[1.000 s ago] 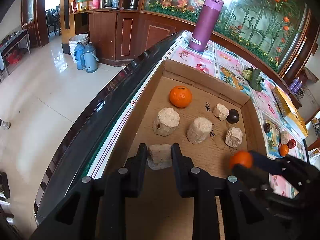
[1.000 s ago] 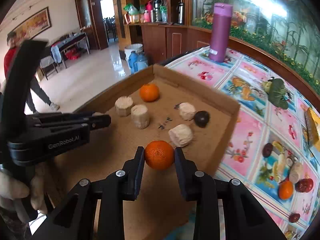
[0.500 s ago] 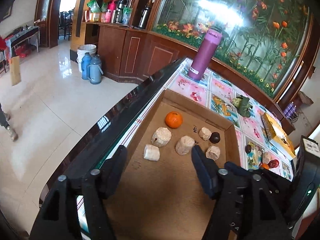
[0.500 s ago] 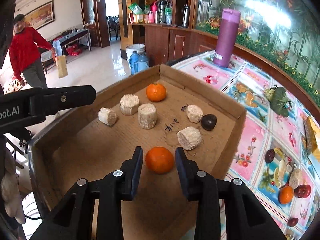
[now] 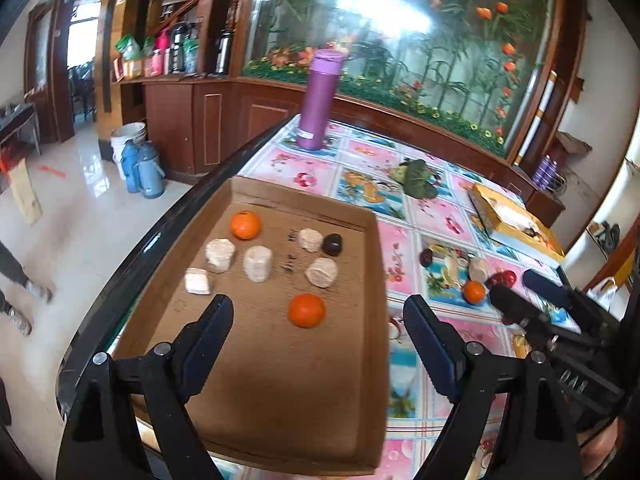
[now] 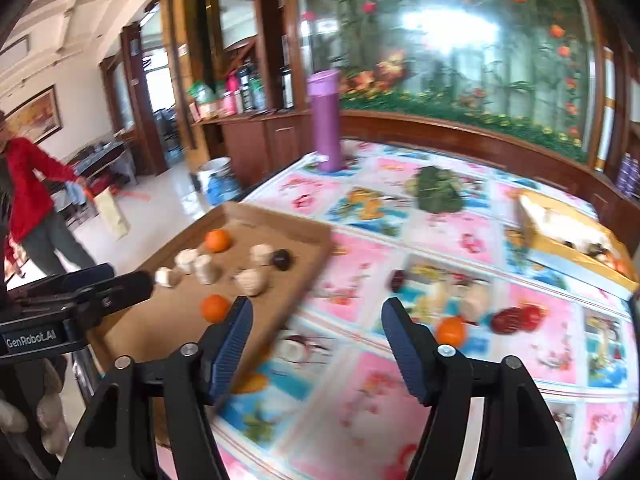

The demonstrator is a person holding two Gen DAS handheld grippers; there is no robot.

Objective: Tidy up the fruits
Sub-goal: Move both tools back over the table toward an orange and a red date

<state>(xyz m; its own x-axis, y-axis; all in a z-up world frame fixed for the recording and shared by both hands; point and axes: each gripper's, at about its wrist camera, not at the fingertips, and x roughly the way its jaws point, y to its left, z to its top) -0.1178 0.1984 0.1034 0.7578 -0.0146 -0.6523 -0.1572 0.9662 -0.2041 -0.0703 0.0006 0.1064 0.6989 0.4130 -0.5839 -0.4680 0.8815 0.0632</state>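
Note:
A cardboard tray (image 5: 280,380) holds two oranges (image 5: 306,310) (image 5: 245,225), several beige chunks (image 5: 258,263) and a dark round fruit (image 5: 332,244). My left gripper (image 5: 318,346) is open and empty above the tray's near part. My right gripper (image 6: 314,334) is open and empty, raised over the patterned tablecloth to the right of the tray (image 6: 168,320). Loose fruit lies on the cloth: an orange (image 6: 451,331), a red fruit (image 6: 516,319), a beige chunk (image 6: 476,300) and a dark fruit (image 6: 397,280).
A purple flask (image 5: 320,100) stands at the table's far end. A green leafy bundle (image 5: 416,174) and a yellow box (image 5: 516,220) lie on the cloth. The table's dark edge (image 5: 132,256) runs along the left. A person in red (image 6: 28,208) stands on the floor.
The left gripper let go of a beige chunk, the right let go of an orange. Both opened wide and drew back upward. The right one swung right over the cloth.

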